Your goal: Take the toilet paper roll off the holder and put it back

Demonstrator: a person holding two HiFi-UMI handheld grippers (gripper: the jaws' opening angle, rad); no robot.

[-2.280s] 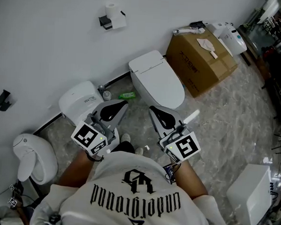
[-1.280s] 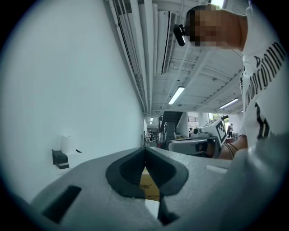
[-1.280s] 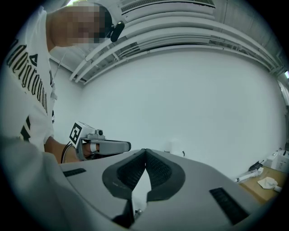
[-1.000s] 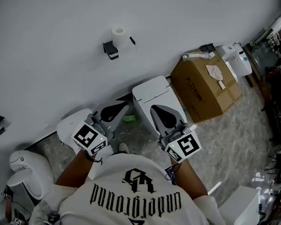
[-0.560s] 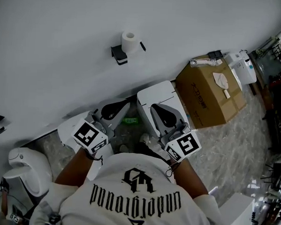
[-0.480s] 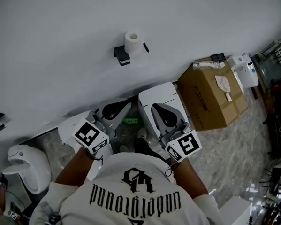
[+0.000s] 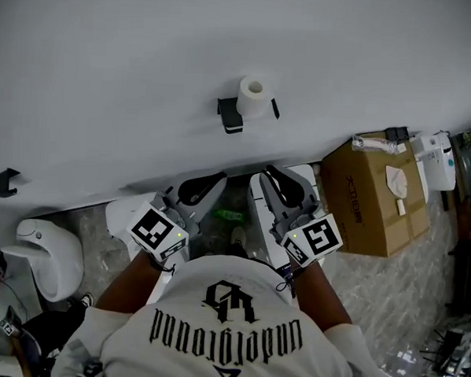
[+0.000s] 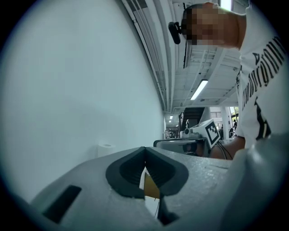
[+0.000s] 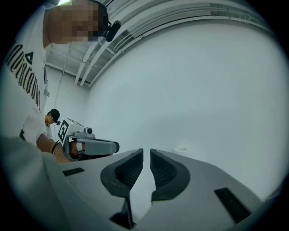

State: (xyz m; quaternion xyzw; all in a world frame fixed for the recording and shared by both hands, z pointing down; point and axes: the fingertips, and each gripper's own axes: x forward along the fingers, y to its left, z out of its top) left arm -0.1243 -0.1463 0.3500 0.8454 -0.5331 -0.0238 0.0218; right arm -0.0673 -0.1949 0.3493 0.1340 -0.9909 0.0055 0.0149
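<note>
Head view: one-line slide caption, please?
Left gripper and right gripper, shut and empty, point toward the toilet paper roll on its holder.

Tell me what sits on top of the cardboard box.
On the cardboard box lies a pale flat item; a dark piece sits at its wall-side edge. What is inside the box cannot be seen.

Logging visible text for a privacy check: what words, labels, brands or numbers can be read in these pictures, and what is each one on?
"underground": gothic black letters, upside down in the head view, on the person's white shirt, under an emblem I cannot read.
Print on the side of the cardboard box: too small to read.
Cubes on the left gripper and right gripper: square markers only, no letters.
</note>
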